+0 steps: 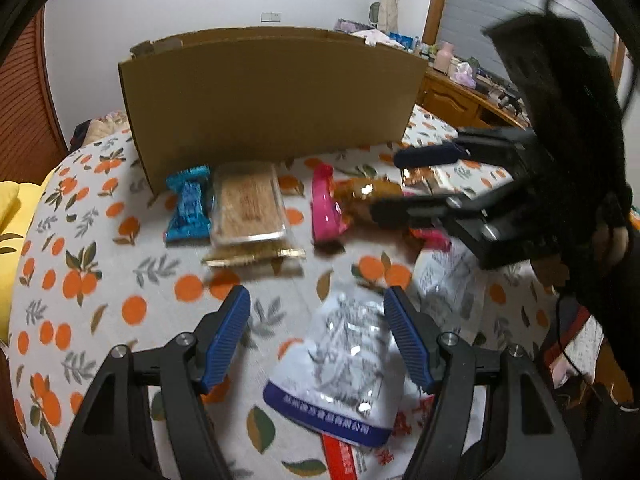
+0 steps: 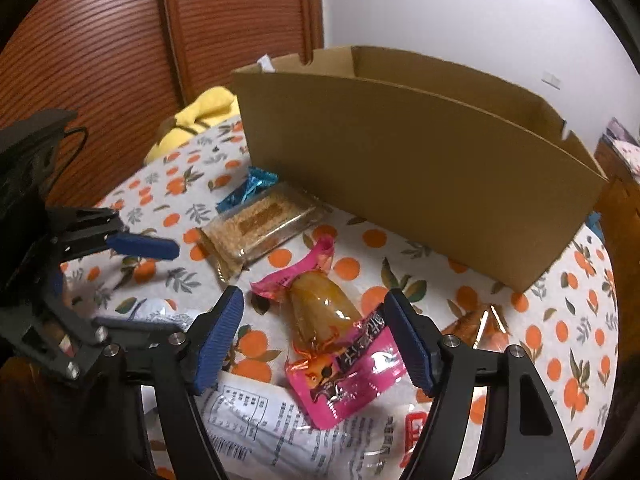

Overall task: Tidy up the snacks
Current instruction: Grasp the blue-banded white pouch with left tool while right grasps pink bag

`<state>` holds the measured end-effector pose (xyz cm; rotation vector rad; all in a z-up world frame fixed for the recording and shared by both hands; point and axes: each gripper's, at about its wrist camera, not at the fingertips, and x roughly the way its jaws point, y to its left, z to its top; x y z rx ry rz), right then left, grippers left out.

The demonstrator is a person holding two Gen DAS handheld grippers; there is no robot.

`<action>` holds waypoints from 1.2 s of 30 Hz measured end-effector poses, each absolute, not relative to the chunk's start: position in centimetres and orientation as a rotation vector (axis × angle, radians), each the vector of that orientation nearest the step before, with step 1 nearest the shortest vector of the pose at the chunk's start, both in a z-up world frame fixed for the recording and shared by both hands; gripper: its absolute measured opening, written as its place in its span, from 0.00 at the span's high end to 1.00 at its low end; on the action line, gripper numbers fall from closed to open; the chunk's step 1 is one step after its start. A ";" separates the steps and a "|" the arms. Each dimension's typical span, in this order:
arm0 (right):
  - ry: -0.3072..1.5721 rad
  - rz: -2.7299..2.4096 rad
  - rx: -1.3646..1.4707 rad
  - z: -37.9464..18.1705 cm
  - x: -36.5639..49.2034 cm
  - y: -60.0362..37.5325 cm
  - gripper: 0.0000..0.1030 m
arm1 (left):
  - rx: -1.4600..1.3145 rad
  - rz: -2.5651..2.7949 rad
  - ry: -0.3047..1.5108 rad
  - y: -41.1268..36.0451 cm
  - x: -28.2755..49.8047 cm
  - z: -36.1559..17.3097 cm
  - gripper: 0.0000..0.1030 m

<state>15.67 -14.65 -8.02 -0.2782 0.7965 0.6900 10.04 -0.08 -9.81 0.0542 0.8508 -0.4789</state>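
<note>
One cardboard box point(image 1: 272, 96) stands on the orange-print tabletop point(image 1: 100, 264), and two grippers are in view, the left gripper point(image 1: 316, 336) and the right gripper point(image 2: 314, 338). Before the box lie one blue-wrapped snack point(image 1: 189, 205), one clear pack of brown crumbly bars point(image 1: 250, 210) and one pink-wrapped yellow snack point(image 2: 320, 320). Nearer the cameras are two white printed packets point(image 1: 344, 364) point(image 2: 264, 432), one orange foil wrapper point(image 2: 480, 328) and one red-printed packet point(image 1: 344, 456), partly hidden under a white one.
</note>
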 end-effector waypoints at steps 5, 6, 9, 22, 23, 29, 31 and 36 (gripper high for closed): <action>0.826 0.711 -0.354 -8.8 16.4 -13.4 0.30 | 0.052 -0.485 0.860 0.1 9.3 -9.9 0.32; 0.829 0.708 -0.365 -8.9 16.4 -13.2 0.31 | 0.054 -0.486 0.858 0.2 9.3 -9.8 0.32; 0.842 0.699 -0.393 -9.4 17.1 -12.9 0.32 | 0.050 -0.494 0.852 0.3 8.9 -9.5 0.32; 0.879 0.685 -0.433 -10.8 18.2 -12.9 0.40 | 0.074 -0.545 0.902 -1.2 8.3 -10.0 0.32; 0.875 0.682 -0.438 -10.8 18.1 -12.9 0.41 | 0.073 -0.543 0.907 -1.2 8.5 -10.1 0.32; 0.869 0.679 -0.411 -11.0 18.1 -13.1 0.40 | 0.068 -0.543 0.917 -1.1 9.4 -10.3 0.32; 0.869 0.675 -0.405 -11.1 18.1 -13.2 0.38 | 0.079 -0.538 0.914 -1.2 9.9 -10.4 0.32; 0.874 0.671 -0.363 -11.4 18.3 -13.7 0.34 | 0.072 -0.527 0.910 -1.1 10.2 -10.4 0.32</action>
